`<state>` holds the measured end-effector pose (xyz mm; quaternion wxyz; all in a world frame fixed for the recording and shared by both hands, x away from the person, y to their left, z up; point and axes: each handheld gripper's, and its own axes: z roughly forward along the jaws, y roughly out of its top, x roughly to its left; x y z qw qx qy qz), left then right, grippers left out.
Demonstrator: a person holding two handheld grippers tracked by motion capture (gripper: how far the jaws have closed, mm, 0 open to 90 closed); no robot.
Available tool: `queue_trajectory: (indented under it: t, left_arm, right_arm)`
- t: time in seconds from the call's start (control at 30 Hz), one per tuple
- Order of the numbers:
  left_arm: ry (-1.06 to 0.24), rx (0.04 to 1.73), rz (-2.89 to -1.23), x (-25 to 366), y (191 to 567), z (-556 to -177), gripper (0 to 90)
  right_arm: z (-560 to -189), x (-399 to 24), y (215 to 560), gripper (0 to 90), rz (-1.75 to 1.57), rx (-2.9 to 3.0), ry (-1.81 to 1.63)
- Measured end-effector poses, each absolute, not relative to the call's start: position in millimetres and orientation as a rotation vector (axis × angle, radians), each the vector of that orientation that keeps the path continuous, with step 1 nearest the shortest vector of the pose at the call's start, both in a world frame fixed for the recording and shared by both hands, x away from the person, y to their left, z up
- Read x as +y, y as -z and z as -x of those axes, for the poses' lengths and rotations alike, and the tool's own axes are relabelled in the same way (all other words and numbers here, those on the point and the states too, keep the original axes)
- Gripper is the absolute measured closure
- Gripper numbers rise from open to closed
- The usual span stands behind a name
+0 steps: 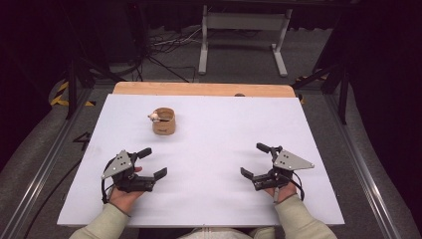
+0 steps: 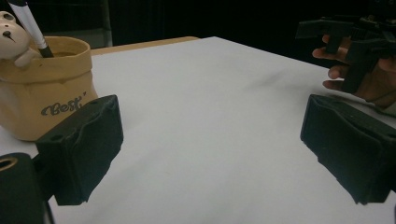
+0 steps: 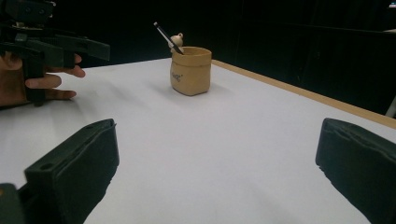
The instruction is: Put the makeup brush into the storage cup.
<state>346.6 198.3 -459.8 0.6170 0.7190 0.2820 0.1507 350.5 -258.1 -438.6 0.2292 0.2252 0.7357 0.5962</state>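
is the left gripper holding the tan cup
No, the left gripper sits open on the white table, well short of the tan cup, with nothing between its jaws.

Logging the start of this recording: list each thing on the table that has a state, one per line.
Left tool: open, holds nothing, low over the table.
Right tool: open, holds nothing, low over the table.
Tan holder: upright, apart from both tools.
Pen: in the holder, leaning.
Bear figure: at the holder's rim.
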Motion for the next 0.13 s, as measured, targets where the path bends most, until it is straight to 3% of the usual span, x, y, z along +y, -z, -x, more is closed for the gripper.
queue_trajectory:
  t: [0.13]
  left_arm:
    - [-0.341,0.641,-1.656,198.4,459.6,-346.7,6.7]
  right_arm:
    - [-350.6,-257.7,438.9,0.1,-0.621,2.027,-1.639]
